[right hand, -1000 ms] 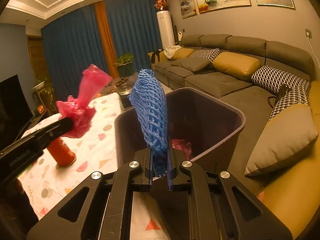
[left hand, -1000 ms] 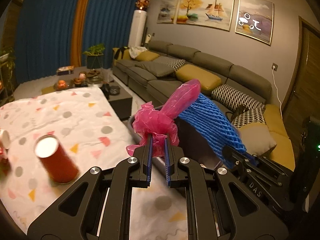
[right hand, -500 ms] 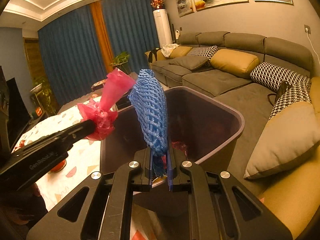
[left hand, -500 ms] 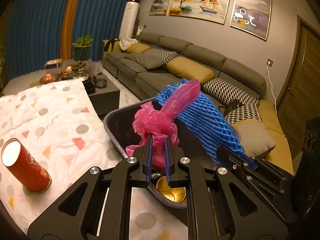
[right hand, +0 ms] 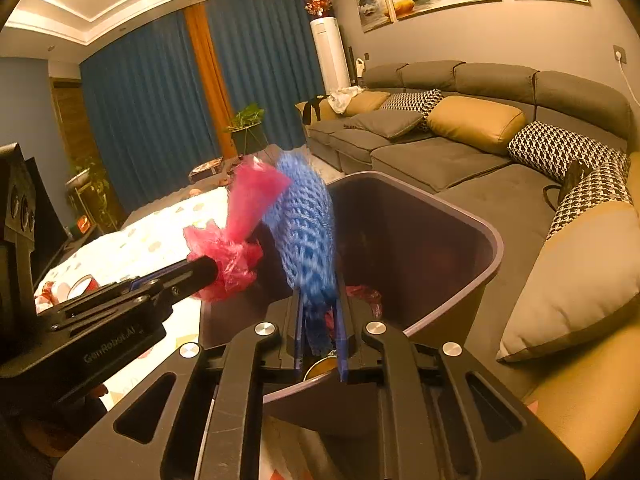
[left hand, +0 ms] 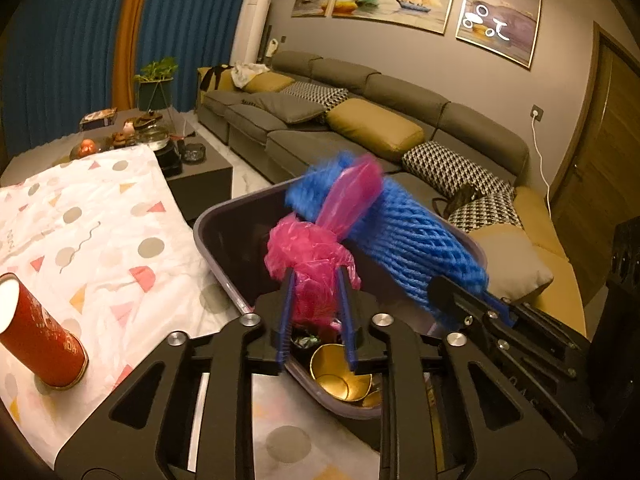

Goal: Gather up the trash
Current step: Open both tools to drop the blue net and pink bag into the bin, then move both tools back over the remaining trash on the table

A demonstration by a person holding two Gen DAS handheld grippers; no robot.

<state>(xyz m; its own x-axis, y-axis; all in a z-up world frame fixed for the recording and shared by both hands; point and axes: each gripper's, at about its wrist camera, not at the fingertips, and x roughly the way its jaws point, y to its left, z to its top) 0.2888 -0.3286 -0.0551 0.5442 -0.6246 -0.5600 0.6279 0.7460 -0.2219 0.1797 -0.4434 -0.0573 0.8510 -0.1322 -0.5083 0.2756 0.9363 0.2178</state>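
Both tools have spread since half a second ago, when each was clamped on its scrap; now the fingers of each stand apart over the bin [left hand: 224, 216]. My left tool [left hand: 316, 312] has its jaws open around the pink bag [left hand: 316, 248], which sits loose between the blue pads above the bin's mouth, its twisted end pointing up and away from me. My right tool [right hand: 318, 328] is likewise parted, with the blue net [right hand: 308, 232] hanging blurred between its fingers, its lower end down inside the bin; whether either scrap touches a pad I cannot tell. In the left view the net [left hand: 416, 240] lies slanted just behind the bag, the two touching or nearly so, with the right tool [left hand: 452, 300] coming in from the right. In the right view the bag [right hand: 236, 236] is just left of the net, at the tip of the left tool [right hand: 200, 272]. Down in the bin I see a gold can [left hand: 340, 372] and some red scrap [right hand: 364, 296]. The bin [right hand: 472, 232] is dark purple and stands against the edge of the bench [left hand: 100, 216], which is covered with a white cloth with dots and triangles. A red tube [left hand: 36, 336] stands tilted on that cloth, well to the left. Behind the bin runs a grey sofa [left hand: 360, 92] with yellow and checked cushions, and beyond the bench hang blue curtains [right hand: 152, 96].
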